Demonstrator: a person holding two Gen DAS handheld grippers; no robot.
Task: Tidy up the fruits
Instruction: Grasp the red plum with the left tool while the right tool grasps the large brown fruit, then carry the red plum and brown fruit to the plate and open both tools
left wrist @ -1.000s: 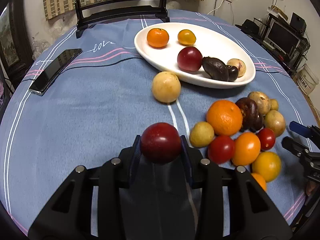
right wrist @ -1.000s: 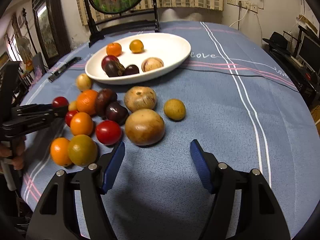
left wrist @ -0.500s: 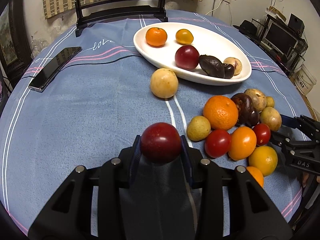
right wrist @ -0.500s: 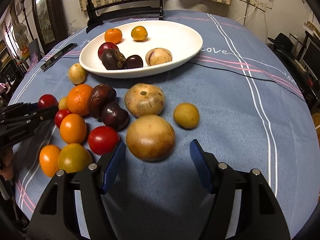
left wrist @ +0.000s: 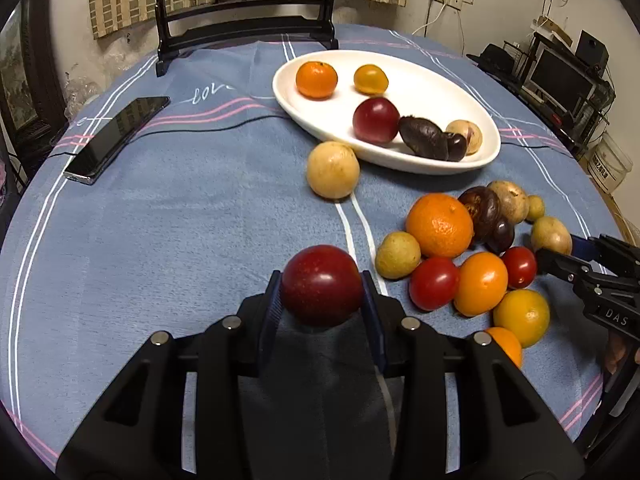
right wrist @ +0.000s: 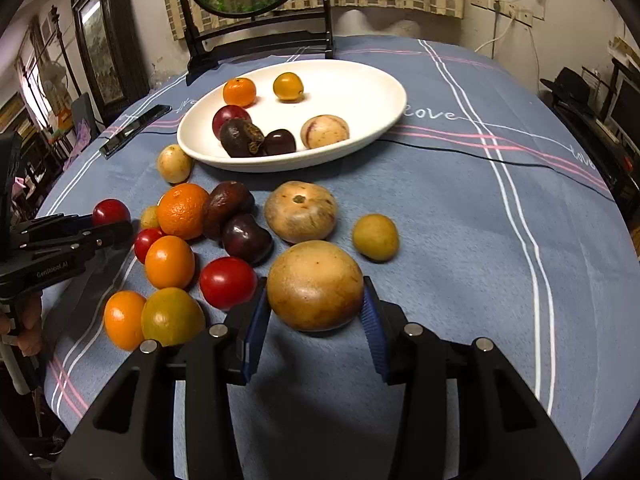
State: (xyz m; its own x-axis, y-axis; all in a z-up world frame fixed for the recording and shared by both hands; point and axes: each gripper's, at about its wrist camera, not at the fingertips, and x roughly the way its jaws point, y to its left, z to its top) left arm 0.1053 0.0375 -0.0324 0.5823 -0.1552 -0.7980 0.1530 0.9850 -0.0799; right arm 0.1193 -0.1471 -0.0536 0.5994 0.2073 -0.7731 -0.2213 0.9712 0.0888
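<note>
The largest thing in play is the wide oval white ceramic dish [right wrist: 376,128] at the far side of the blue striped tablecloth [right wrist: 460,216], already holding two small oranges, a red plum, two dark wrinkled fruits and a pale speckled one; it looks like the place the loose fruit belongs. Nearer, a loose cluster of fruit lies on the cloth, and the biggest piece of it, a big round tan-brown fruit with a dull mottled skin [right wrist: 315,285], sits directly between the blue pads of the right gripper [right wrist: 312,312]. That gripper's jaws are spread about as wide as the fruit, flanking its widest girth; whether the pads already press its skin I cannot tell, and it seems to rest on the cloth. It is likely the heaviest piece here, firm-shelled and smooth, so a hold across the equator with both pads level seems right; a grip higher up could let it squirt out downward. Next to it on its left lies a glossy red tomato [right wrist: 228,282], soft and easily bruised, just beside the left pad, so closing needs care not to nudge it. The smaller dark-red round plum [left wrist: 322,285] is clamped between the pads of the left gripper [left wrist: 322,304], held across its middle above the cloth; it is light, taut-skinned and slightly slippery, and a gentle squeeze should suffice.
</note>
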